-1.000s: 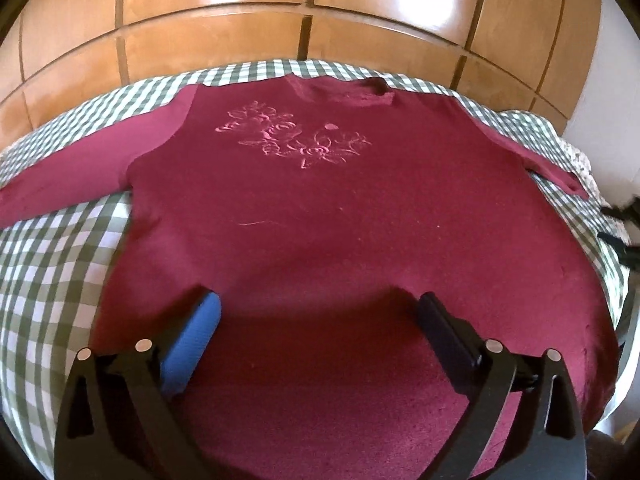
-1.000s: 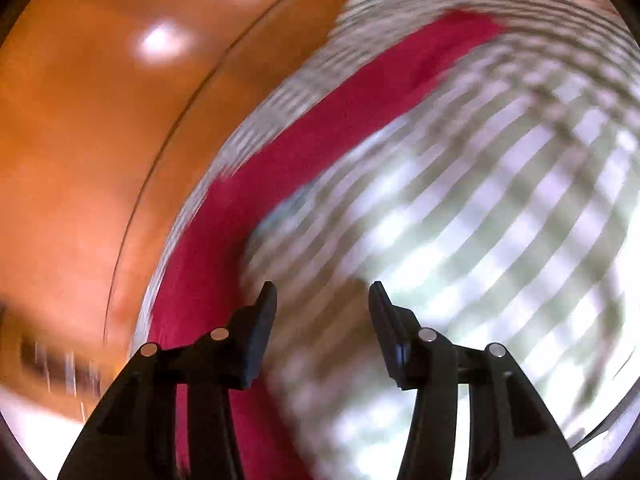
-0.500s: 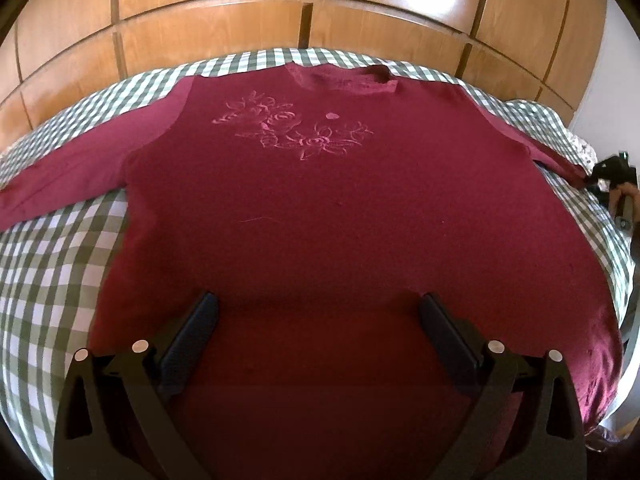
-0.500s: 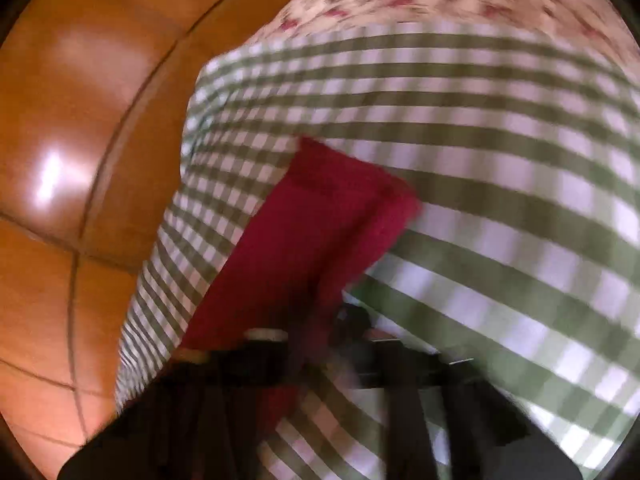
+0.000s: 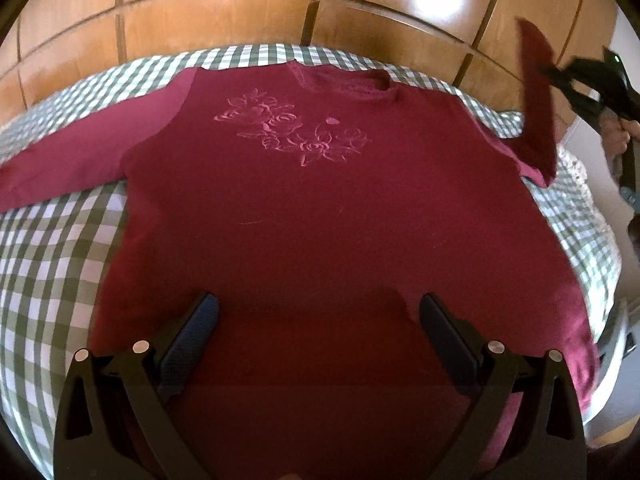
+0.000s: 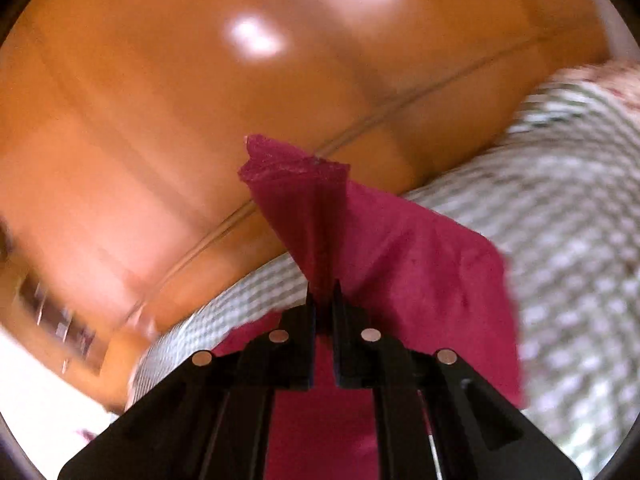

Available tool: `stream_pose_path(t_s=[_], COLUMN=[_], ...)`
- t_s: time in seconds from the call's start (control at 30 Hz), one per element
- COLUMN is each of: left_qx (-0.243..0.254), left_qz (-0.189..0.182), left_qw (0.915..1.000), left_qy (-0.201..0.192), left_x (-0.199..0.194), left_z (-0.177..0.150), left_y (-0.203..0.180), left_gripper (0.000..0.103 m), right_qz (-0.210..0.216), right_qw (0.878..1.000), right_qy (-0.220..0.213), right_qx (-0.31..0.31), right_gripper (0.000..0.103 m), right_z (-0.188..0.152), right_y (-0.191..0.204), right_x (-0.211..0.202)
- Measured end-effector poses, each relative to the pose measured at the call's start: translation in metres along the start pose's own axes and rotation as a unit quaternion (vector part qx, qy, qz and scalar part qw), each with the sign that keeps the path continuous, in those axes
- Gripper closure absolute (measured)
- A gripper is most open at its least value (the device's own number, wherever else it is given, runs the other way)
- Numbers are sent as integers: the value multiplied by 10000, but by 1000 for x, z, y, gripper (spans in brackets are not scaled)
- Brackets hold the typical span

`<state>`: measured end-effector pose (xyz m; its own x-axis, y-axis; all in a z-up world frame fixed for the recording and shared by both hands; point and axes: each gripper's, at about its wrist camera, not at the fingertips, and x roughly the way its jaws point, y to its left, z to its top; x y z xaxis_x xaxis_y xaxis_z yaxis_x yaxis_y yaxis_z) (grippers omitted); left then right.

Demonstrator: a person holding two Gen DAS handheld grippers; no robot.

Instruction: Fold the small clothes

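Sweater [image 5: 320, 220], maroon with a rose motif on the chest, lies flat across the centre of the left wrist view on a green checked cover [image 5: 52, 264], wooden panelling [image 5: 224, 12] behind it. The left gripper [image 5: 318, 312] hovers at bottom centre over the hem, jaws wide, nothing between them. At the upper right, the right gripper [image 5: 560, 76] lifts the sleeve [image 5: 538, 92] clear of the cover.

In the right wrist view, the right gripper [image 6: 323, 292] at lower centre is clamped on the sleeve [image 6: 304, 200], whose cuff stands above the fingertips; background blurred.
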<state>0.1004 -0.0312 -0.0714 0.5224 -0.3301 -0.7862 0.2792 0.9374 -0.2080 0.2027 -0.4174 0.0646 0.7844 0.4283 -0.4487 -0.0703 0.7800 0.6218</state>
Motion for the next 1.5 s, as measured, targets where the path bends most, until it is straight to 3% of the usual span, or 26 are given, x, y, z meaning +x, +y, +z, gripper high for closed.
stream_pose_path(t_s=[0.1,0.2,0.23,0.3,0.33,0.37,0.47,0.63,0.8,0.9,0.93,0.97,1.13,1.2,1.33,1.43,1.5], left_qx=[-329,-473,-492,-527,-561,-597,-770,-1166,-1466,-1618,-1582,-1496,-1593,-1523,-1404,-1351,-1231], left_qz=[-209,-426,-500,-645,-719,-815,-1030,-1154,-1222,-1391,-1376,-1342,-1578,-1377,-744,-608,-601], left_qw=[9992,9980,9975,9965,9958,9947,9913,9863,9815,9763,9769,9788,9737,9770,9870,9889,9905], left_qy=[-17,-23,-17,-74,-129,-178,-265,-164,115,372,424,390,-402,-584,-255,-102,-139], left_x=[-10,-17,-18,-22,-24,-26,-23,8,52,78,83,83,38,24,42,54,54], left_z=[8,19,23,33,39,44,65,102,128,140,144,150,173,175,171,162,161], left_y=[9,17,19,22,24,25,30,42,44,42,38,35,49,60,70,74,69], left_gripper=[9,22,28,29,29,29,29,29,30,60,85,102,102,102,102,102,102], right_qz=[363,651,767,956,1013,1006,1023,641,266,321,300,290,689,779,585,532,625], right_qw=[9980,9929,9912,9890,9891,9904,9918,9957,9936,9897,9893,9891,9834,9797,9809,9851,9889], right_qy=[457,879,962,1008,966,863,723,666,676,659,657,654,431,360,836,1159,1123], right_qx=[-261,-468,-497,-500,-446,-395,-253,83,861,1227,1268,1289,1624,1809,1655,1151,752], right_gripper=[98,97,93,84,52,31,31,27,25,23,23,23,22,20,20,21,22], right_z=[-29,-58,-66,-75,-79,-81,-87,-111,-125,-119,-115,-108,-89,-90,-113,-119,-108], right_y=[53,97,108,119,120,117,96,40,-29,-46,-49,-50,-59,-66,-67,-51,-33], right_x=[41,77,85,89,85,77,51,7,-14,-11,-11,-4,24,29,33,21,10])
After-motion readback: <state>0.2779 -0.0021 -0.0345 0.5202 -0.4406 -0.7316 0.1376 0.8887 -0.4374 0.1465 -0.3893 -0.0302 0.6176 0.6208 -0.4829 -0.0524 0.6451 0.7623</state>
